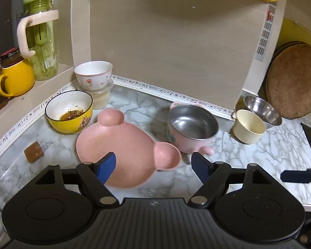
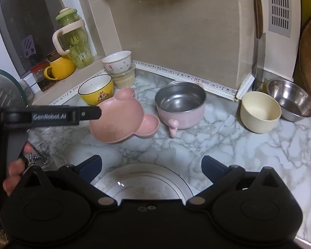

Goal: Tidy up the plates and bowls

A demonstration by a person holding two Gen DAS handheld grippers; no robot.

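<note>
Left wrist view: left gripper (image 1: 153,166) spread, empty, over the near rim of the pink bear plate (image 1: 124,153). Right gripper (image 2: 151,166) also spread, empty. Pink steel-lined bowl (image 1: 191,128) sits just beside the plate's ear; a sloppy close could knock it or tip the plate.

Your left gripper's body hides the near rim of the pink bear-shaped plate (image 1: 122,145). At the far right, the round brown wooden board (image 1: 294,81) is cut off by the edge. On the right wrist view, the clear glass plate (image 2: 143,178) disappears under the gripper body, and the dark jar (image 2: 39,76) behind the yellow mug (image 2: 61,67) is too blurred to read.
</note>
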